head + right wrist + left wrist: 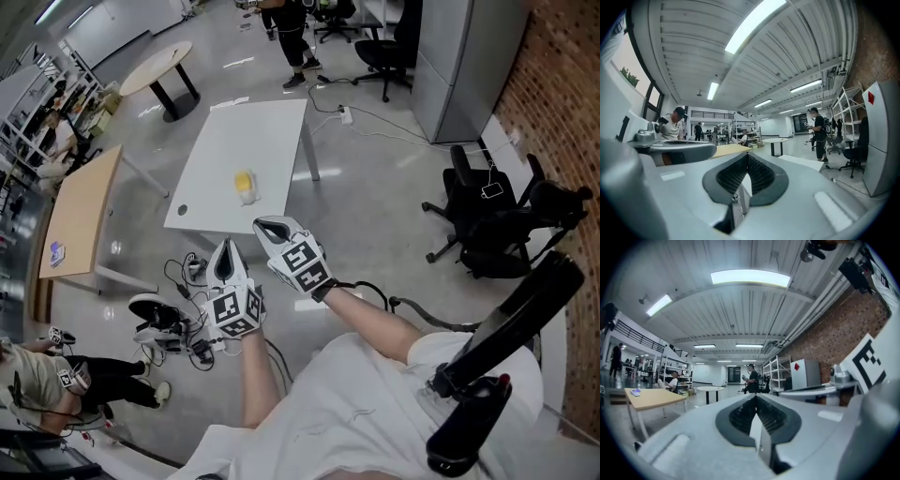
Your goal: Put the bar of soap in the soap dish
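Observation:
A small yellow bar of soap (245,181) lies on the white table (244,141), with a pale piece right beside it at its near end; whether that is the soap dish I cannot tell. In the head view both grippers are held level in the air short of the table's near edge. My left gripper (224,255) is shut with nothing in it, and my right gripper (267,228) beside it is shut and empty too. The left gripper view shows its jaws (756,398) pressed together; the right gripper view shows the same (746,157). Neither gripper view shows the soap.
A wooden table (80,211) stands left, a round table (157,66) behind it. Cables and gear (178,323) lie on the floor under the white table's near corner. Black office chairs (497,220) and a grey cabinet (464,66) stand right. A person (291,37) stands beyond the table.

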